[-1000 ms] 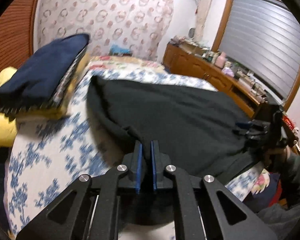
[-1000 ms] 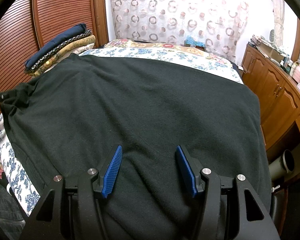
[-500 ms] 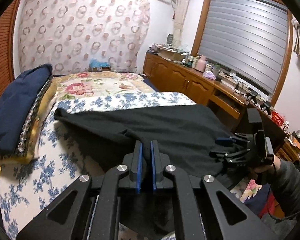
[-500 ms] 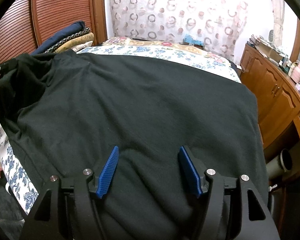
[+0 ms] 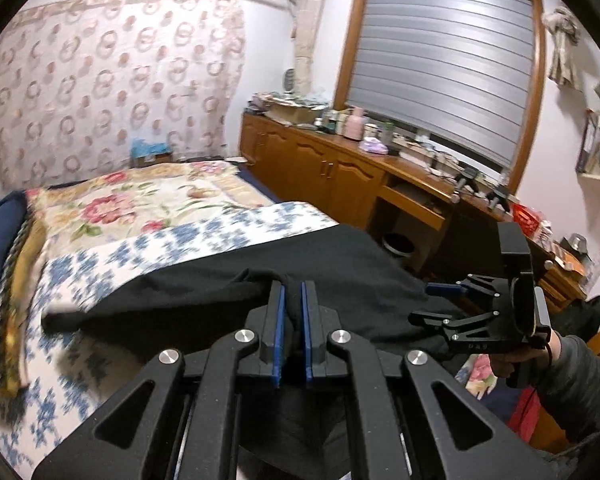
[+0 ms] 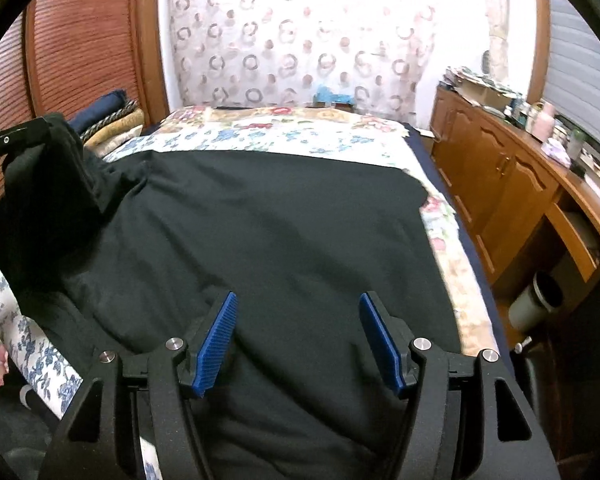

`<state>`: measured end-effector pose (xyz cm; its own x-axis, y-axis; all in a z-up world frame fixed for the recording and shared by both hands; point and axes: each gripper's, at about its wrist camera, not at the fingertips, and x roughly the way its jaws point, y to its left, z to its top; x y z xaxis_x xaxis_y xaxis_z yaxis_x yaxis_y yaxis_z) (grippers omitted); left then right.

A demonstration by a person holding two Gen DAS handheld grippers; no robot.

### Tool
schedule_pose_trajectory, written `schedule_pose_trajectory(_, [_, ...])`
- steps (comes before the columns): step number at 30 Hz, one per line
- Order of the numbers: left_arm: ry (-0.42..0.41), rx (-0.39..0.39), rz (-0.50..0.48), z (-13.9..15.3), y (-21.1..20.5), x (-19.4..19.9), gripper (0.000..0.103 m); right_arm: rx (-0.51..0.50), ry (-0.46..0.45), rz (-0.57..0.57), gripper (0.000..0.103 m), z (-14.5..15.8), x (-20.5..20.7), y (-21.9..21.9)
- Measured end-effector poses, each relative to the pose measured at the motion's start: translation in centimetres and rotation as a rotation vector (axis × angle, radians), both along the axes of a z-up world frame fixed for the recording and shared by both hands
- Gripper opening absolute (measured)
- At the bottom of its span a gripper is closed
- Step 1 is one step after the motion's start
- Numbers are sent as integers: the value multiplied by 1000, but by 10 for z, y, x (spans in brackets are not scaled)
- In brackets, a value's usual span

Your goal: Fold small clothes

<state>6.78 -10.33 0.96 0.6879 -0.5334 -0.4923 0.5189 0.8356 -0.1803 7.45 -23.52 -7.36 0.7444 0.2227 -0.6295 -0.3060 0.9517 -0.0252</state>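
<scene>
A large black knit garment [image 6: 260, 240] lies spread over the near half of a bed covered with a blue-and-white floral sheet [image 5: 112, 256], its far edge running straight across the bed and its left corner lifted clear of the mattress. The left gripper [image 5: 293, 320] has its blue-padded fingers pressed nearly together on a bunched fold of that raised corner, which hangs from it in a dark hump at the left of the right wrist view. The right gripper [image 6: 298, 334] hovers low over the near middle of the cloth with its blue ribbed pads [image 6: 216, 340] spread wide and nothing between them. Beyond the garment a cream quilt with pink roses [image 5: 140, 200] covers the far end of the bed, and a stack of folded bedding topped by a navy blanket [image 6: 108, 114] sits at the far left against a slatted reddish-brown wooden door [image 6: 88, 36]. A sheer curtain printed with rings [image 6: 308, 36] hangs across the far wall. Along the right side runs a brown wooden cabinet [image 5: 324, 172], its top crowded with bottles and boxes too small to tell apart, under a grey slatted blind [image 5: 440, 68]. A round grey waste bin [image 6: 538, 300] stands on the floor in the cabinet's open recess; its contents cannot be made out.
</scene>
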Motion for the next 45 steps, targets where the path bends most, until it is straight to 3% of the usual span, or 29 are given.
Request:
schedule_pose_trajectory(11, [-31, 25, -162, 34, -82, 7, 8, 82, -29, 7, 63, 9, -36, -27])
schedule_pose_trajectory(16, [-26, 54, -170, 33, -100, 13, 9, 95, -29, -9, 63, 9, -41, -36])
schedule_pose_trajectory(18, [-16, 58, -163, 28, -98, 14, 12, 95, -29, -13, 63, 7, -42, -36])
schedule_pose_trajectory(19, [-11, 54, -164, 26, -96, 14, 18, 98, -29, -14, 63, 7, -42, -37])
schedule_pose_trajectory(20, [-3, 47, -166, 24, -93, 15, 31, 101, -30, -16, 63, 6, -43, -36])
schedule_pose_trajectory(22, [-4, 42, -151, 23, -88, 16, 43, 106, -27, -14, 63, 6, -41, -34])
schedule_pose_trajectory(27, [0, 65, -104, 17, -68, 13, 50, 108, -19, 4, 63, 7, -34, -25])
schedule_pose_trajectory(31, [18, 56, -58, 6, -45, 12, 68, 102, 5, 41, 63, 1, -25, -16])
schedule_pose_trajectory(39, [68, 72, 62, -21, 3, 8, 69, 51, 86, 119, 63, -17, 3, 5])
schedule_pose_trajectory(43, [75, 78, 101, -29, 19, 6, 69, 26, 121, 146, 41, -24, 16, 11])
schedule_pose_trajectory(45, [78, 70, 114, -31, 25, 5, 69, 19, 120, 158, 23, -23, 17, 13])
